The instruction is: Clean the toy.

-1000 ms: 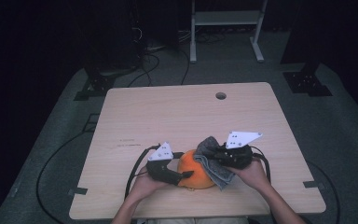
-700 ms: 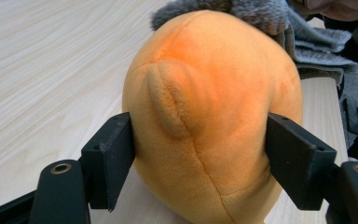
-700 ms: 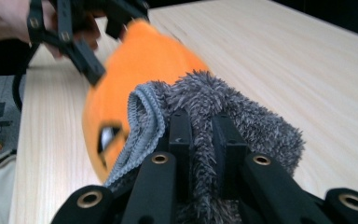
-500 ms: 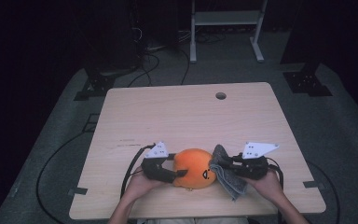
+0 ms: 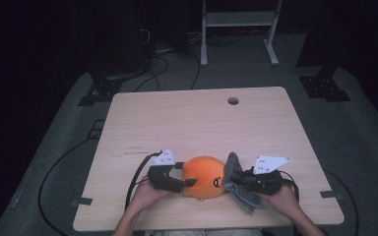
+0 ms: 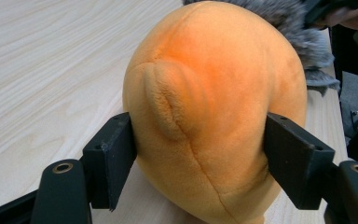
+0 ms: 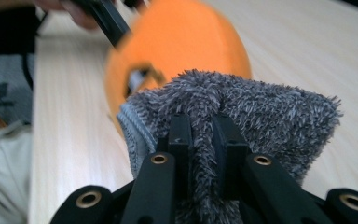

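At the counter's six o'clock edge, left tongs clamp the plush, right tongs pinch the cloth; wiping its face likely follows.

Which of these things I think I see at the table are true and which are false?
1. The left gripper has its jaws on either side of the orange plush toy. True.
2. The right gripper is open and holds nothing. False: its jaws are shut on the grey fluffy cloth.
3. The cloth sits right beside the toy, on its face side. True.
4. The toy lies at the far edge of the table, by the round hole. False: it is near the person's edge.
5. The toy is blue. False: it is orange.
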A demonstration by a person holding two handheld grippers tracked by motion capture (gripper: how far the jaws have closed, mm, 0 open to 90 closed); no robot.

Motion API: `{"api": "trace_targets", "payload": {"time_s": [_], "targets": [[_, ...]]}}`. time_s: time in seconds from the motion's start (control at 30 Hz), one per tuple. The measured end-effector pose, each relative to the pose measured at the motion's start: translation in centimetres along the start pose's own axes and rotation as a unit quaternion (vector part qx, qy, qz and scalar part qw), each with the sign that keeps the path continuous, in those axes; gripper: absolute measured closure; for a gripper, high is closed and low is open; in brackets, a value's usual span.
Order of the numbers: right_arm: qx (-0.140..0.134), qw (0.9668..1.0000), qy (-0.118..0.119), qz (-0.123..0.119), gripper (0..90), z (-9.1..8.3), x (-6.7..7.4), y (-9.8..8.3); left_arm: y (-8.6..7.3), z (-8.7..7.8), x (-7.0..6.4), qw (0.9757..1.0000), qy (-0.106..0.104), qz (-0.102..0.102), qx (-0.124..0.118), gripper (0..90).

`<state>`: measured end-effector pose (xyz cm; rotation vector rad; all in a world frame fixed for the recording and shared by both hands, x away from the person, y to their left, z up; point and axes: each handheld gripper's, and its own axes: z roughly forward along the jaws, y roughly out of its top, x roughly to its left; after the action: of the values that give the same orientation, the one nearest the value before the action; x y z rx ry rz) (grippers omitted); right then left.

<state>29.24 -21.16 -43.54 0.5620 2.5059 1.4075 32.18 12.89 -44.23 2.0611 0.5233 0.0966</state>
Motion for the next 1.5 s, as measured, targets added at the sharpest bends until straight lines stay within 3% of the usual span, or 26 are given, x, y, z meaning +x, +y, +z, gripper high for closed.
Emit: {"api": "trace_targets", "payload": {"time_s": [0.1,0.23,0.33,0.43,0.5,0.6,0.67,0.73,0.83,0.9,1.03,1.23,1.33,1.37,1.4,1.43,1.5], "targets": [[0.011,0.9998,0.001,0.017,78.9,-0.4,-0.9,-0.5,0.0,0.1,-0.2,1.0000,0.001,0.009,-0.002,27.9],[-0.045,0.9985,0.017,0.028,78.9,-0.7,-1.3,1.3,0.2,0.2,-0.6,0.9997,-0.002,0.024,-0.006,27.6],[-0.057,0.9979,0.022,0.020,78.9,0.1,-1.4,3.2,0.3,0.2,-0.7,0.9996,-0.008,0.025,-0.005,25.5],[-0.026,0.9989,0.031,0.026,78.8,1.6,-1.4,3.5,0.5,-0.2,-0.5,0.9996,-0.028,0.009,-0.002,16.0],[-0.030,0.9981,0.044,0.031,78.8,1.9,-1.1,3.2,0.9,-0.4,-0.3,0.9994,-0.033,-0.008,-0.007,9.3],[-0.034,0.9980,0.049,0.020,79.0,1.8,0.0,2.9,1.5,-0.4,-0.4,0.9991,-0.033,-0.018,-0.020,6.3],[-0.035,0.9978,0.055,0.012,79.0,1.6,0.6,2.7,1.8,0.2,-0.4,0.9991,-0.038,-0.021,-0.004,5.3],[-0.038,0.9980,0.050,0.009,79.0,1.4,1.1,2.6,1.7,1.0,-0.5,0.9976,-0.063,-0.025,0.010,11.8],[-0.040,0.9981,0.045,0.014,79.1,0.9,0.8,2.3,2.0,0.8,-0.8,0.9988,-0.049,-0.003,-0.006,34.2],[-0.049,0.9975,0.045,0.023,79.2,0.4,0.4,2.3,2.4,0.7,-0.9,0.9988,-0.041,0.016,-0.022,40.1],[-0.056,0.9979,0.027,0.021,79.2,-0.4,-0.2,3.2,3.7,0.7,-0.6,0.9954,-0.009,0.076,-0.057,42.5],[-0.092,0.9953,0.001,0.031,79.1,-0.7,-2.1,5.1,4.5,1.0,1.1,0.9906,0.006,0.121,-0.064,39.6],[-0.084,0.9960,-0.011,0.027,79.0,0.4,-2.9,6.1,3.7,1.6,1.7,0.9924,-0.012,0.116,-0.039,37.2],[-0.074,0.9968,-0.008,0.031,79.0,1.0,-3.2,6.1,3.3,1.6,1.7,0.9926,-0.014,0.112,-0.045,35.3],[-0.061,0.9975,-0.002,0.034,79.0,1.8,-3.3,6.0,3.0,1.4,1.7,0.9933,-0.016,0.100,-0.056,33.3],[-0.050,0.9982,0.002,0.033,79.0,2.5,-3.3,5.8,2.8,1.4,1.8,0.9952,-0.019,0.079,-0.054,25.9],[-0.058,0.9972,0.021,0.043,79.0,3.4,-3.0,5.5,2.7,1.0,2.0,0.9972,-0.036,0.032,-0.056,10.0]]}}
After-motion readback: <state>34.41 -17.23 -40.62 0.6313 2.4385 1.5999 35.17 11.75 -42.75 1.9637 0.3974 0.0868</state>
